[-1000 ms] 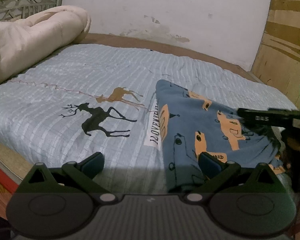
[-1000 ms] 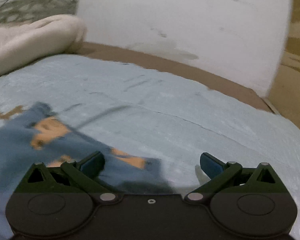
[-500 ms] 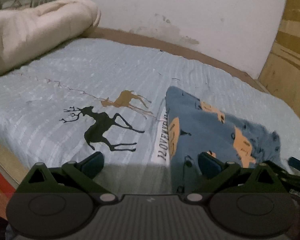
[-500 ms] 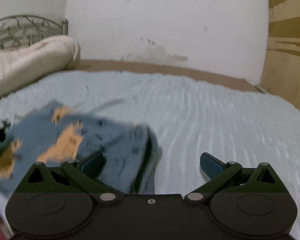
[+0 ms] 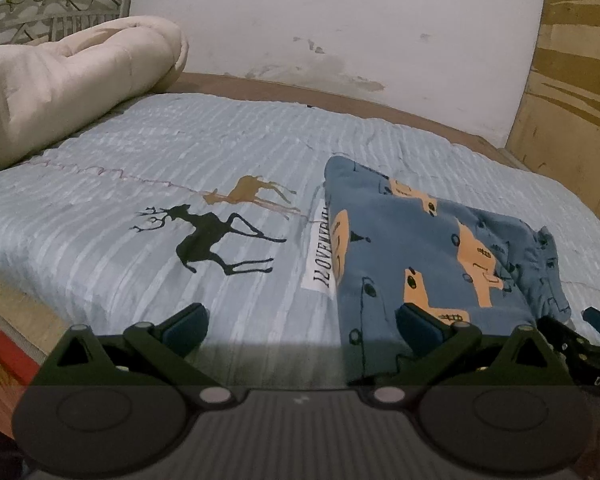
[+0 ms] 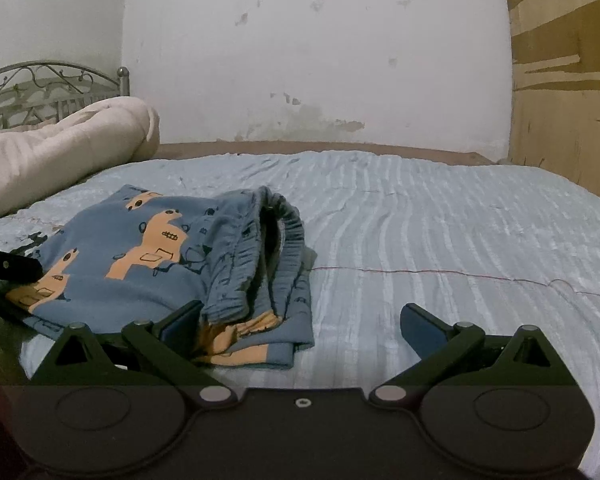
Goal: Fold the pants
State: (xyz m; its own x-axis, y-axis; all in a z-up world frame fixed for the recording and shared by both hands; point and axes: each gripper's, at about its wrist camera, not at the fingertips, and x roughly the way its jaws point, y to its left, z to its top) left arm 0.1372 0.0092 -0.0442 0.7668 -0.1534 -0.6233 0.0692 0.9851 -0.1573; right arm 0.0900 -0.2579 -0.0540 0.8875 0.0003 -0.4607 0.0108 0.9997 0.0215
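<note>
The blue pants [image 5: 428, 252] with orange car prints lie folded into a compact stack on the light blue bedspread [image 5: 220, 152]. In the right wrist view the pants [image 6: 152, 256] show their elastic waistband bunched on the right side. My left gripper [image 5: 300, 324] is open and empty, just near of the pants' left front corner. My right gripper [image 6: 300, 324] is open and empty, near the pants' right front corner; its left finger [image 6: 180, 324] overlaps the cloth in the view. The right gripper's tip shows in the left wrist view [image 5: 596, 320].
A rolled cream duvet [image 5: 68, 80] lies at the far left by a metal headboard [image 5: 52, 4]. A white wall [image 6: 320, 60] is behind the bed and a wooden panel [image 6: 564, 80] at the right. The bed's near edge [image 5: 4, 324] is at lower left.
Both grippers have drawn back and risen from the pants. The right gripper has swung so the folded pants sit at its left. The pants lie still in a stack.
</note>
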